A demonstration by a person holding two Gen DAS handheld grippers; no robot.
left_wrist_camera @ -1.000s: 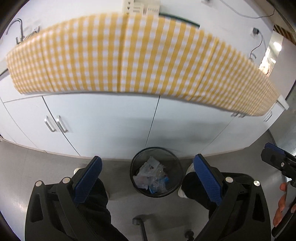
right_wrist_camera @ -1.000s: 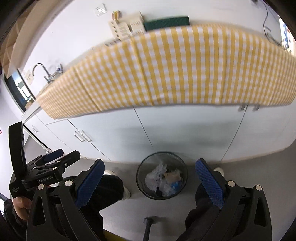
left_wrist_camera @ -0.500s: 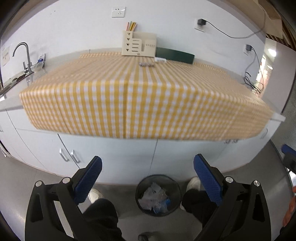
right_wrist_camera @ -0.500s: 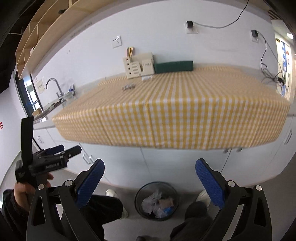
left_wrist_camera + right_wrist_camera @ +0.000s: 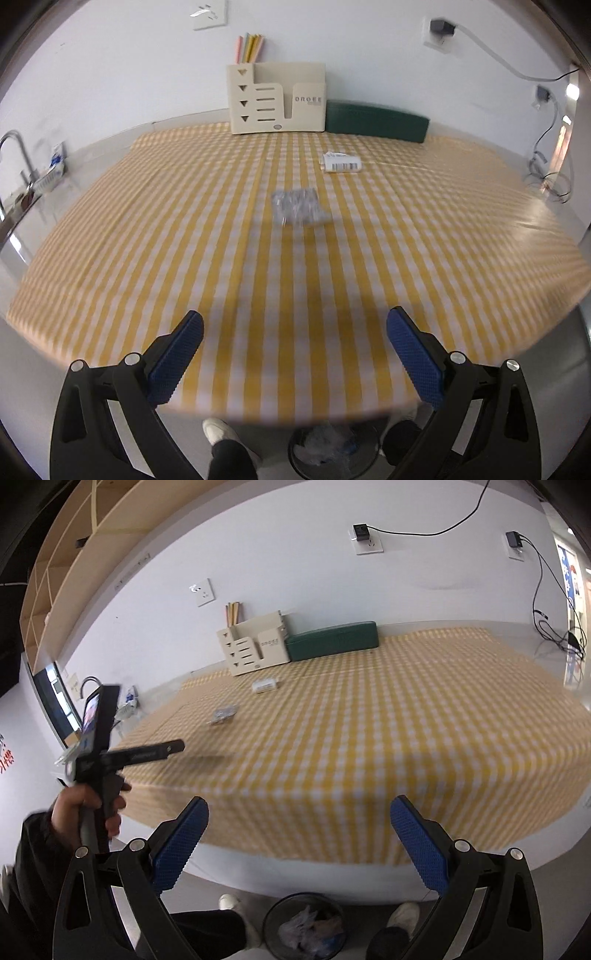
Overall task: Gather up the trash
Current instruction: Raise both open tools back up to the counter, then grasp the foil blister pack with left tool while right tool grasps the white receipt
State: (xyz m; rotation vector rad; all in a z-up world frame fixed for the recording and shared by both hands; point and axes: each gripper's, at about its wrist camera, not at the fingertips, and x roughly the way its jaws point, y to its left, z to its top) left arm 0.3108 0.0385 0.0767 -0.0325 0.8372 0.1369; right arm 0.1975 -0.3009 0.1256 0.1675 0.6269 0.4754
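A crumpled clear plastic wrapper (image 5: 298,207) (image 5: 222,714) lies mid-table on the yellow checked cloth (image 5: 184,229). Farther back rests a white packet with a barcode label (image 5: 341,162) (image 5: 264,685). My left gripper (image 5: 293,328) is open above the table's near edge, well short of the wrapper, with nothing between its blue pads. My right gripper (image 5: 298,814) is open too, held off the table's front corner. The left tool (image 5: 110,753), held in a hand, shows in the right wrist view. A black mesh bin (image 5: 306,926) (image 5: 332,448) holding wrappers stands on the floor below.
A beige desk organiser (image 5: 277,99) and a dark green box (image 5: 376,120) stand against the back wall. A sink tap (image 5: 14,155) is at the far left. Cables (image 5: 554,627) hang at the right. The person's shoes (image 5: 404,914) flank the bin.
Both grippers have risen from pointing down at the bin to looking across the tabletop. The wrapper and the packet have come into view. Both stayed open.
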